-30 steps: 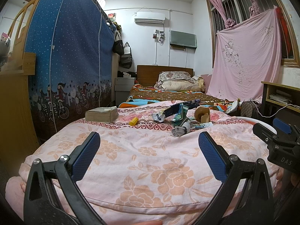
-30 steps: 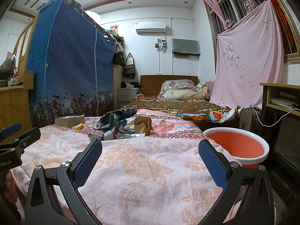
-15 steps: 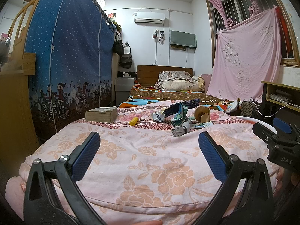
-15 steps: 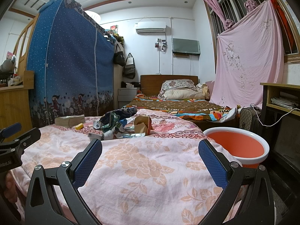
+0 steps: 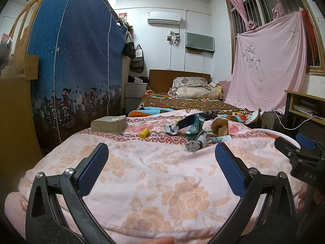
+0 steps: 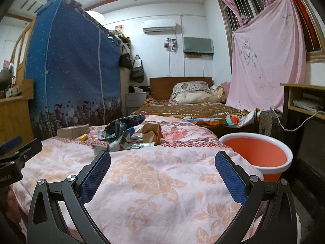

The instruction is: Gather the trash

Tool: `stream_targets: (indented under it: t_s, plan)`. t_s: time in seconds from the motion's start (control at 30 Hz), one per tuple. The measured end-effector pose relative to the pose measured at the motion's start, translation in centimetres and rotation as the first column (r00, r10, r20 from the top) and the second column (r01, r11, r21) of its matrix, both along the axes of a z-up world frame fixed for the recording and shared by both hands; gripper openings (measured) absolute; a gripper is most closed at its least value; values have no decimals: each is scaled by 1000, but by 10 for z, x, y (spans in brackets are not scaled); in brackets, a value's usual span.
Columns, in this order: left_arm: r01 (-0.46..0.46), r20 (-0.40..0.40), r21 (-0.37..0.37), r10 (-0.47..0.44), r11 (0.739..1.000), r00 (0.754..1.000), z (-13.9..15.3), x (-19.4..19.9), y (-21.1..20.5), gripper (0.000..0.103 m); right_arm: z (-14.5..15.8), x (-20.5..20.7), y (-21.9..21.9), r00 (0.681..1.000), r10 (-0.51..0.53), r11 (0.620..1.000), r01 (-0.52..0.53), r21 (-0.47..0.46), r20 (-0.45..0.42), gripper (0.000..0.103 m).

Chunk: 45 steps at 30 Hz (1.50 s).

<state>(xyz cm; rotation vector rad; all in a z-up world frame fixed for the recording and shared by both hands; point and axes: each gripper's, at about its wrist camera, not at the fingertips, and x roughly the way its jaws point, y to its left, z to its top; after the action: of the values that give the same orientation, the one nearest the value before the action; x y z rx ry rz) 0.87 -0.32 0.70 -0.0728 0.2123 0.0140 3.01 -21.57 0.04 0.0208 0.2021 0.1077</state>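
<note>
Left wrist view: left gripper [image 5: 161, 158] hangs low over the near end of the floral blanket [image 5: 154, 174], jaws spread wide, holding nothing.
Right wrist view: right gripper [image 6: 162, 166] likewise gaping and empty; orange bucket [image 6: 257, 154] stands just beside the bed on its right.
Trash pile [image 5: 196, 128]: mid-blanket, well ahead of both grippers, right of the thick book [image 5: 109, 124].
Wrappers [image 6: 119, 130]: likely light, crinkly, slippery; pinch a bunched fold, not a flat face.
Brown cardboard piece [image 6: 151, 135]: probably stiff but crushable; take by an edge.
Yellow cap-like bit [image 5: 143, 132]: small, hard, may roll; close squarely across it.
</note>
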Motion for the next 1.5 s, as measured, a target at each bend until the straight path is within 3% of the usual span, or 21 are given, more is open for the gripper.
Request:
stream_targets:
  t_s: [0.27,0.53,0.67,0.87,0.97,1.07,1.13,1.2,1.43,1.5]
  plan:
    - [19,4,1,-19,1000,1000,23,38,-7,91,23,27,-15,1000,29,1000,-29,-6,2,103]
    - [48,65,1,-47,999,997,45,64,-15,91,53,71,-18,995,103,992,-102,-71,10,103]
    - [53,59,-18,-52,998,997,50,80,-13,91,61,94,-16,990,141,985,-140,-96,-4,103]
    - [90,-13,-38,-90,995,996,45,104,-15,91,60,145,-16,974,186,978,-196,-67,-133,103]
    - [118,-98,-44,-122,992,988,39,118,-18,90,51,168,-15,951,205,974,-222,-48,-232,95]
    - [141,-183,-60,-150,988,972,32,133,-21,86,40,186,-9,921,226,967,-252,-43,-318,82]
    - [159,-253,-70,-171,985,952,25,143,-24,79,32,195,-5,895,246,960,-278,-34,-373,80]
    - [178,-312,-86,-196,980,930,18,153,-27,65,25,203,-3,870,268,953,-302,-19,-413,75]
    - [270,-420,-133,-301,954,856,2,165,-38,55,13,224,3,807,312,937,-348,23,-502,68]
    - [290,-456,-139,-321,947,830,-3,168,-43,50,7,229,6,783,327,931,-363,39,-530,59]
